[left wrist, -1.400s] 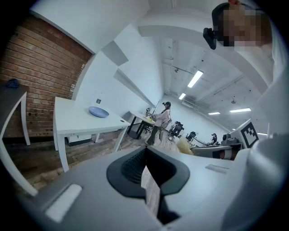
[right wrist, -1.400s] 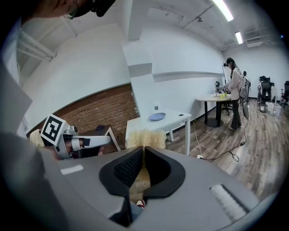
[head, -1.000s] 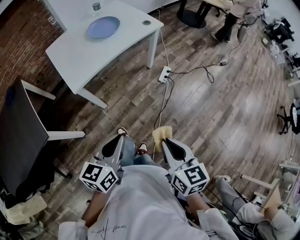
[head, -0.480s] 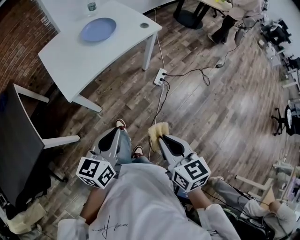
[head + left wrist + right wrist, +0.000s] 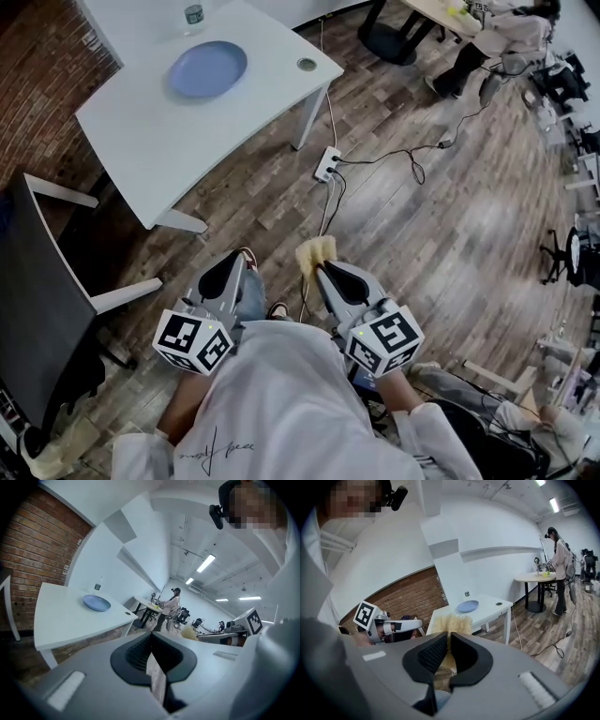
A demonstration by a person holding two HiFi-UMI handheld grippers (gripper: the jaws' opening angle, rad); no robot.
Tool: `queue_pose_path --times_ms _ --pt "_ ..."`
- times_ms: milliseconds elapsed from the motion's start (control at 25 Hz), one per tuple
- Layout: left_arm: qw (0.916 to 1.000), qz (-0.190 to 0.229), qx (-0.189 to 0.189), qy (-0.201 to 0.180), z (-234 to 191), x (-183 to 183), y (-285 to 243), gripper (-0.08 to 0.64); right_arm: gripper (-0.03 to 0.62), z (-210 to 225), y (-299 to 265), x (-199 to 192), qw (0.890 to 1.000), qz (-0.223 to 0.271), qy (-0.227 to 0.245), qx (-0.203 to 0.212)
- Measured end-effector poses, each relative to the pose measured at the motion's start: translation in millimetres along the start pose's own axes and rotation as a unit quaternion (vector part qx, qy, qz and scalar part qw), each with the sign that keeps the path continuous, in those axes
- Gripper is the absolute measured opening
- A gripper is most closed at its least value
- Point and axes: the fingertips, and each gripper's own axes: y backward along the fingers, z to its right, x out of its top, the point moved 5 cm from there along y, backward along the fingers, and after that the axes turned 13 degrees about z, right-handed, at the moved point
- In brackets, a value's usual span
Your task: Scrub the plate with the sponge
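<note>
**Q:** So where does the plate [image 5: 207, 68] sit?

**A:** It lies flat on the white table [image 5: 141, 122], toward the far end. A small bottle [image 5: 193, 13] stands just beyond it near the table's edge. Nothing touches the plate.

**Q:** And the sponge [image 5: 316, 254]?

**A:** It is well apart from the plate, out over the wooden floor [image 5: 450, 216]. The right gripper [image 5: 322, 272] has it. The jaws are pressed onto the yellow sponge, and its ragged end sticks out past the fingertips.

**Q:** What about the other tool?

**A:** The left gripper [image 5: 232, 265] is closed and carries nothing. In the left gripper view its two dark pads meet along a thin line with nothing between them.

**Q:** How does the person hold them?

**A:** Both are held close to the body, side by side in front of the white shirt [image 5: 281, 412], with the elbows bent. The marker cubes are nearest the chest. The jaws point forward and a little downward, toward the table. The left gripper hangs above the person's jeans and shoe.

**Q:** What lies around them?

**A:** A power strip [image 5: 327, 163] with trailing cables lies on the floor between the person and the table. A dark chair [image 5: 47, 272] stands at the left, beside a brick wall [image 5: 37, 56]. Far off, another person [image 5: 497, 42] is at a round table.
</note>
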Motion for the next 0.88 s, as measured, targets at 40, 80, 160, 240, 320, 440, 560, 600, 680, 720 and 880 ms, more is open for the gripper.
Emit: queue_pose_path --times_ms 40,80,160,240,320,440,560,600,680,720,880 --pt "1.0000 0.001 -0.002 0.000 -5 5 -5 0.011 0.029 1 -9 4 1.000 0.000 0.001 0.000" --pt "1.0000 0.002 -0.003 0.000 -11 10 -9 0.011 0.031 1 -19 8 1.000 -0.001 0.002 0.001" --pt "1.0000 0.004 -0.005 0.000 -25 20 -16 0.011 0.031 -1 -38 16 1.000 -0.002 0.002 0.004" --pt "1.0000 0.006 -0.005 0.000 -41 33 -24 0.011 0.029 -1 -60 24 1.000 -0.002 0.002 0.009" --pt "1.0000 0.006 -0.004 0.000 -54 46 -32 0.011 0.029 -2 -79 31 1.000 -0.003 0.006 0.012" --pt "0.9999 0.013 -0.006 0.004 -73 55 -40 0.011 0.029 -3 -102 38 1.000 -0.001 0.010 0.014" --pt "0.9996 0.025 -0.008 0.014 -91 64 -44 0.008 0.029 -8 -121 46 1.000 0.004 0.019 0.012" --pt "0.9994 0.030 -0.008 0.017 -97 67 -46 0.006 0.029 -9 -127 49 1.000 0.005 0.023 0.012" --pt "0.9991 0.038 -0.006 0.018 -107 75 -48 0.005 0.029 -11 -138 52 1.000 0.007 0.025 0.013" --pt "0.9990 0.040 -0.004 0.017 -111 77 -50 0.005 0.029 -11 -143 52 1.000 0.007 0.025 0.014" --pt "0.9988 0.043 0.007 0.022 -124 74 -55 0.005 0.029 -12 -156 56 0.999 0.004 0.030 0.020"
